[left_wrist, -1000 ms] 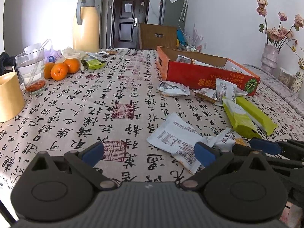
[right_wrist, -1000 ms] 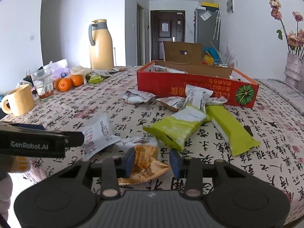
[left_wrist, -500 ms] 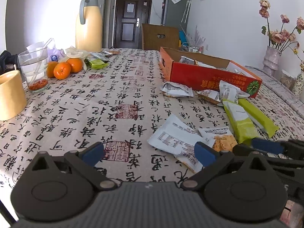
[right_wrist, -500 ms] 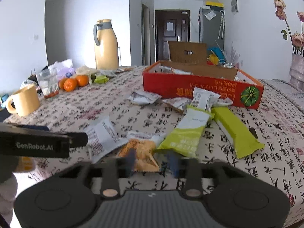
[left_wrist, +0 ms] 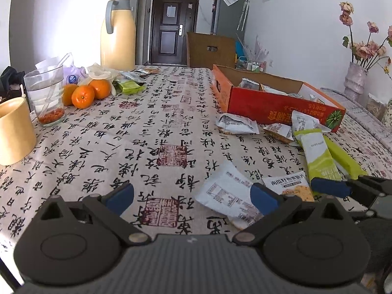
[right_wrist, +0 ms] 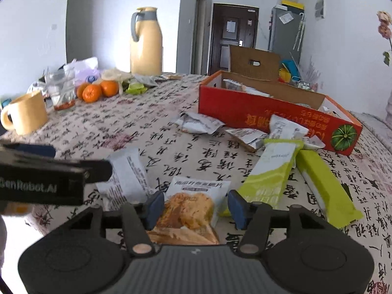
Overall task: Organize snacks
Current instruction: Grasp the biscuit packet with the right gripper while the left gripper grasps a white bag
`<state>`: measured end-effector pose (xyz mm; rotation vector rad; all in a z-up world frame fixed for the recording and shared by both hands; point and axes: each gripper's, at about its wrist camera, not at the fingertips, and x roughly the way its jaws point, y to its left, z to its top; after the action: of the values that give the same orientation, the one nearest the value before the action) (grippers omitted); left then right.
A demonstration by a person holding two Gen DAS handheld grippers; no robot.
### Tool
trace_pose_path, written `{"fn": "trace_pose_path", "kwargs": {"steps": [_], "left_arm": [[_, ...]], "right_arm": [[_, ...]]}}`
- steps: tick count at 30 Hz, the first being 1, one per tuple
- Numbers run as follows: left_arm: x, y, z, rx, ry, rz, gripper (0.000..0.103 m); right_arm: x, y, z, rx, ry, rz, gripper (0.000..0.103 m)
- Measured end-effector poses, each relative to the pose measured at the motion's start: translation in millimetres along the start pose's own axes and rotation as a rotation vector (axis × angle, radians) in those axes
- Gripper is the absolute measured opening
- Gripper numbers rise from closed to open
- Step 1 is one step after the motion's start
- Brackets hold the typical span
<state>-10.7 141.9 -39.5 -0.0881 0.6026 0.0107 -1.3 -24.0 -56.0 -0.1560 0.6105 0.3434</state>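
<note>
Right tool (right_wrist: 194, 207) apart, straddling orange-printed white snack packet (right_wrist: 193, 208); left tool (left_wrist: 192, 197) apart, near the red cardboard box (left_wrist: 281, 109).

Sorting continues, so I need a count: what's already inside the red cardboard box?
Inside the red cardboard box, a few white and silver snack packets lie near its far end. The near wall hides the floor and anything lower down, so an exact count isn't possible.

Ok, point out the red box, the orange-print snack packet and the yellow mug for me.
red box (right_wrist: 281, 120), right wrist view, on its red front wall.
orange-print snack packet (right_wrist: 193, 208), right wrist view, on the printed picture at its middle.
yellow mug (right_wrist: 29, 115), right wrist view, on its side wall.
</note>
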Motion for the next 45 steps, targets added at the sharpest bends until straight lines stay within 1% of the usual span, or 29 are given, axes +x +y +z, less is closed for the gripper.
{"fn": "trace_pose_path", "kwargs": {"steps": [6,7,8,10,12,19,23,27,31,34,38,40,42,43,44,45], "left_arm": [[2,4,0,-0.007,0.005,-0.003,0.103],[2,5,0,-0.008,0.006,-0.003,0.103],[2,5,0,-0.009,0.007,-0.004,0.103],[2,5,0,-0.009,0.008,-0.006,0.103],[1,5,0,-0.009,0.009,-0.008,0.103],[-1,6,0,-0.006,0.022,-0.017,0.103],[3,-4,-1,0.034,0.035,-0.035,0.103],[8,-20,-3,0.088,0.048,-0.048,0.103],[20,-32,-6,0.137,0.080,-0.032,0.103],[30,-35,-9,0.139,0.113,-0.022,0.103],[33,-36,-8,0.097,0.110,-0.014,0.103],[33,-37,-8,0.096,0.103,-0.009,0.099],[30,-40,-9,0.102,0.088,-0.006,0.086],[28,-41,-9,0.102,0.083,-0.009,0.084],[27,-42,-10,0.100,0.079,-0.006,0.080],[26,-43,-10,0.102,0.076,-0.005,0.072]], "right_arm": [[10,2,5,0.019,0.032,0.018,0.056],[10,0,6,0.031,0.039,0.029,0.051],[10,-1,7,0.040,0.044,0.045,0.044],[8,-1,6,0.041,0.040,0.048,0.039],[6,-3,5,0.057,0.026,0.050,0.037],[-18,-12,8,0.056,-0.085,0.016,0.037],[-29,-30,8,0.082,-0.125,-0.015,0.037],[-36,-48,4,0.111,-0.141,-0.038,0.037],[-40,-61,0,0.130,-0.151,-0.048,0.037],[-40,-69,-3,0.144,-0.155,-0.048,0.037],[-39,-76,-5,0.159,-0.151,-0.038,0.037],[-38,-78,-6,0.164,-0.151,-0.031,0.037],[-37,-81,-7,0.168,-0.151,-0.025,0.037],[-37,-82,-7,0.170,-0.152,-0.022,0.037],[-37,-84,-8,0.175,-0.152,-0.019,0.037],[-37,-86,-8,0.180,-0.153,-0.016,0.037]]}}
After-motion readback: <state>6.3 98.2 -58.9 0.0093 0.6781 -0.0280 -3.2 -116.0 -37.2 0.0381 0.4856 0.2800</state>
